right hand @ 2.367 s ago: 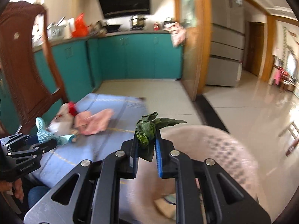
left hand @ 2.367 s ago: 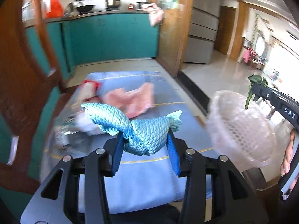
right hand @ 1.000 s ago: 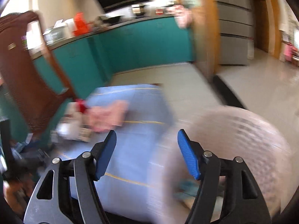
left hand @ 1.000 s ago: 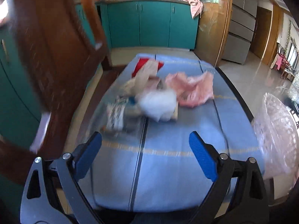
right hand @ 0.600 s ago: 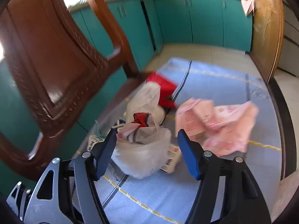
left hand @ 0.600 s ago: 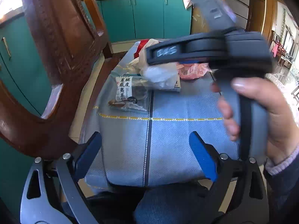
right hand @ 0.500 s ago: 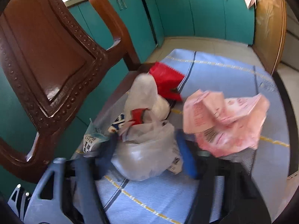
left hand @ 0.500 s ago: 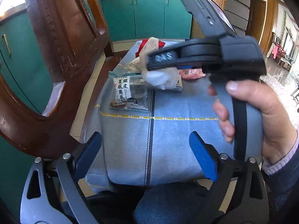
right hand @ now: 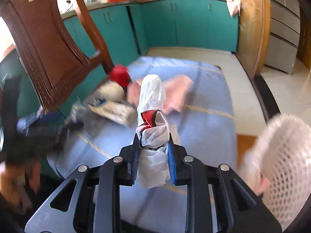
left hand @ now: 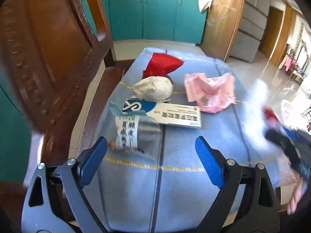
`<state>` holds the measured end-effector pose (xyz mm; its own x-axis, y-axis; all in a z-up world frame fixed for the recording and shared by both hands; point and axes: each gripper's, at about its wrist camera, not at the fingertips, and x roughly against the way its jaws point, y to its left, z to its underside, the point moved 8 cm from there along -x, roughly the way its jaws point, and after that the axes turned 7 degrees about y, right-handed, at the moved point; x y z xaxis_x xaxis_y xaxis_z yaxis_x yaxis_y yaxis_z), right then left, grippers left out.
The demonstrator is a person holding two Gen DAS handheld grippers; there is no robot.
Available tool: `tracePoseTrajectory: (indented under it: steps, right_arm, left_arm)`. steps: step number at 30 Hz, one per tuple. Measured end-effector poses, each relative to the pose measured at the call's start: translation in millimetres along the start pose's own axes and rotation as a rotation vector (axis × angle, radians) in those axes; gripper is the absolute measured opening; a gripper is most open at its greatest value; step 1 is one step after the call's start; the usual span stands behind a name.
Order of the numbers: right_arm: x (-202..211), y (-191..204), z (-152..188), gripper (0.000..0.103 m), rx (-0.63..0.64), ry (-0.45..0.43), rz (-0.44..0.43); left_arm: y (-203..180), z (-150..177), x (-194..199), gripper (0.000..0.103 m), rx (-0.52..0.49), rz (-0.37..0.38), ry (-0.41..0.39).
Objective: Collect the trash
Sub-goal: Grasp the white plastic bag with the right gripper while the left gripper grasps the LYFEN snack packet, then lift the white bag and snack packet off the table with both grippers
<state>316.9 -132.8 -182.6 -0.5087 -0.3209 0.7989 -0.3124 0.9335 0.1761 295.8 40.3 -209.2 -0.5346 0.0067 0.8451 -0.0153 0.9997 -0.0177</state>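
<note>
Now right tool [right hand: 153, 147] grips white plastic bag [right hand: 153, 104] — left tool [left hand: 151, 155] spread wide, empty.

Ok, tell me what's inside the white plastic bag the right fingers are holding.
The white plastic bag shows something red and shiny at its opening; the rest is hidden by plastic.

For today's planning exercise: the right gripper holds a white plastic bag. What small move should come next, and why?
Probably swing the right gripper rightward over the pale mesh wastebasket and release. Its fingers are shut on the crumpled white plastic bag, lifted off the blue cloth, and the basket sits to its right.
</note>
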Motion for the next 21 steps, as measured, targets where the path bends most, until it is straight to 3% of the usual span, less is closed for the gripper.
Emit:
tracePoseTrajectory:
  steps: [5,9,10,11,12,16,21]
  right_arm:
    - [0.7,-10.0,33.0,0.031,0.007,0.046,0.017]
    - [-8.7,-10.0,39.6,0.054,0.005,0.050,0.028]
    - [-8.9,-9.0,39.2,0.058,0.006,0.044,0.029]
    - [-8.5,-8.5,38.3,0.062,0.007,0.037,0.035]
    - [-8.5,-8.0,36.6,0.062,0.009,0.032,0.042]
    - [-12.6,-10.1,33.9,0.063,-0.001,0.036,0.050]
    - [-15.5,-9.3,33.7,0.063,-0.002,0.035,0.064]
  left_arm:
    - [1.8,-7.2,-32.6,0.093,-0.032,-0.054,0.068]
    - [8.4,-7.7,-45.5,0.093,0.016,0.007,0.104]
    - [9.9,-6.5,-46.3,0.084,0.035,0.027,0.109]
    - [11.7,-4.8,-46.3,0.064,0.050,0.039,0.113]
    - [13.3,-3.9,-47.2,0.057,0.053,0.041,0.116]
    - [11.8,3.9,-38.2,0.049,0.049,0.058,0.098]
    - [1.4,15.4,-12.3,0.048,0.023,0.075,0.049]
